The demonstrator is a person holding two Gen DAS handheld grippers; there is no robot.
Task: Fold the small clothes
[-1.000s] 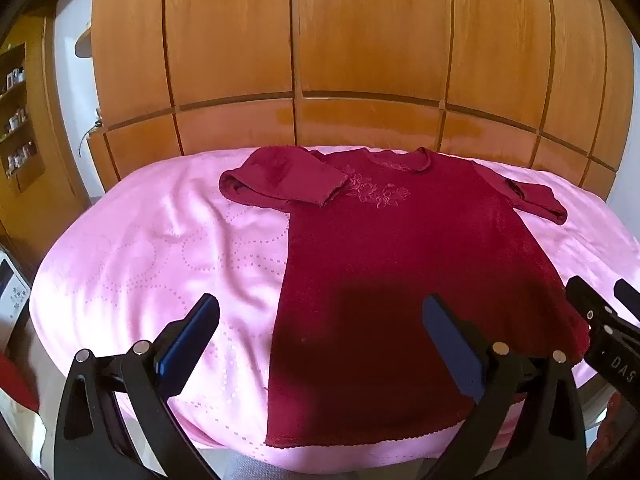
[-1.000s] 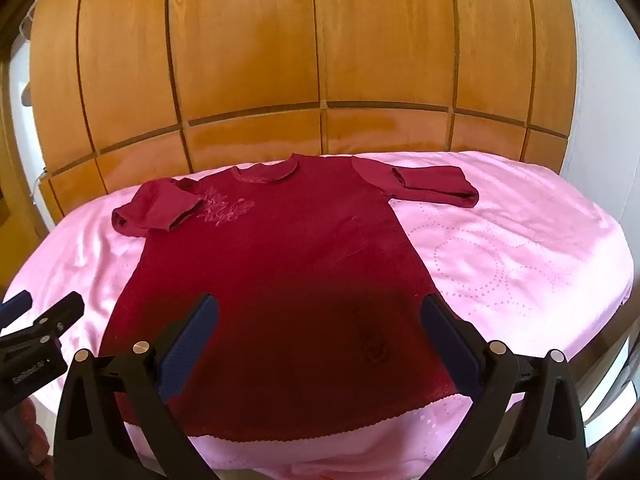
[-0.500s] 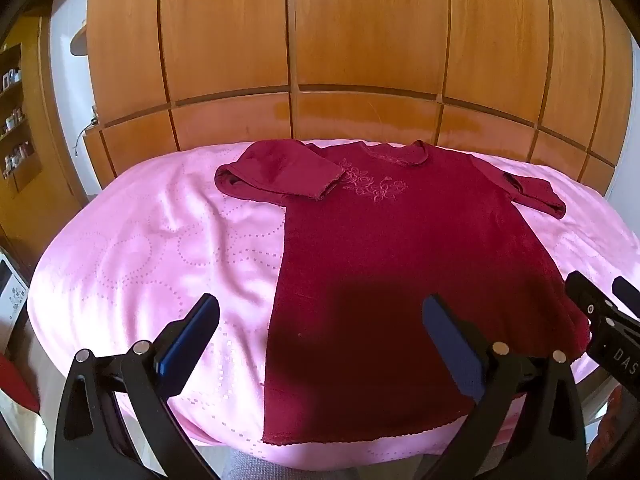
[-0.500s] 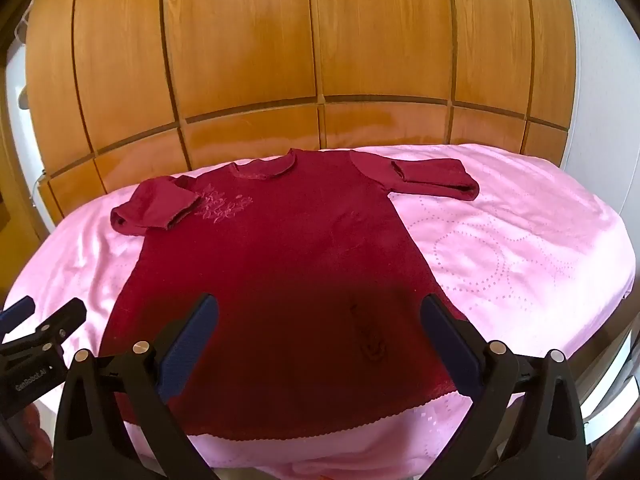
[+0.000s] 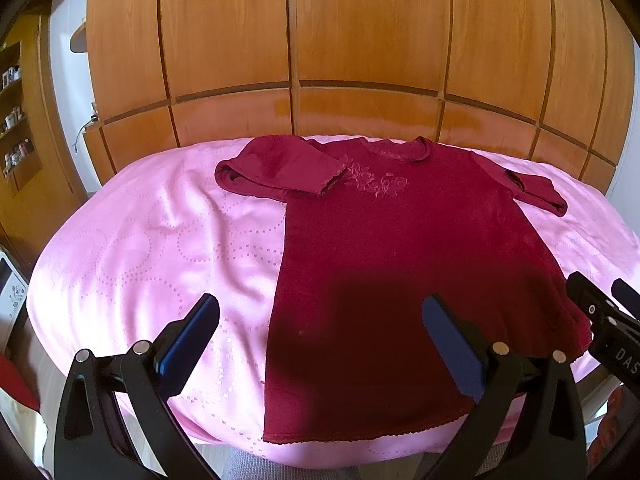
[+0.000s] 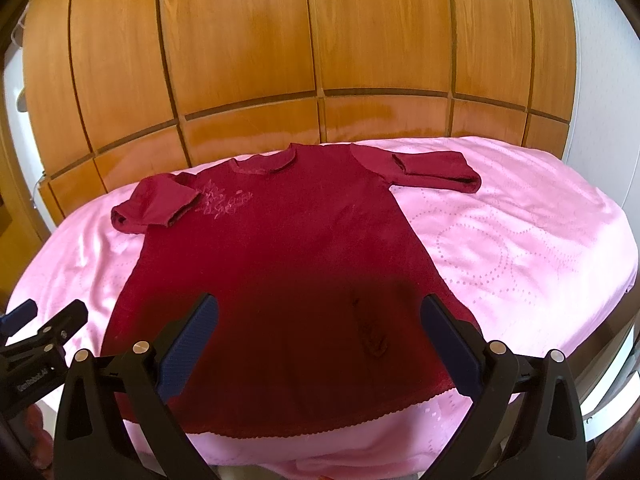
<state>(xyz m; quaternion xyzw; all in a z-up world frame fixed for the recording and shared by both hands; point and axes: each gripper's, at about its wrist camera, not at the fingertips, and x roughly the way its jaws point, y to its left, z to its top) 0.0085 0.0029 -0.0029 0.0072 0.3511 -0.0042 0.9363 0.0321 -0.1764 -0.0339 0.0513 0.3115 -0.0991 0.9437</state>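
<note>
A dark red knit top (image 5: 392, 248) lies flat, front up, on a pink cloth-covered table (image 5: 152, 248); it also shows in the right wrist view (image 6: 280, 264). Its hem faces me. Its left sleeve (image 5: 280, 170) is folded in over the chest, and its right sleeve (image 6: 436, 170) is folded back on itself. My left gripper (image 5: 320, 340) is open and empty above the hem's left part. My right gripper (image 6: 320, 340) is open and empty above the hem's right part. Each gripper shows at the edge of the other's view.
A wall of wooden panels (image 5: 320, 60) stands right behind the table. Shelves with small items (image 5: 16, 120) are at the far left. The pink cloth (image 6: 520, 240) extends bare to the right of the top and to its left.
Both grippers have risen or tilted slightly, so the top sits a little lower in each view. The top has not moved, and both grippers stay open.
</note>
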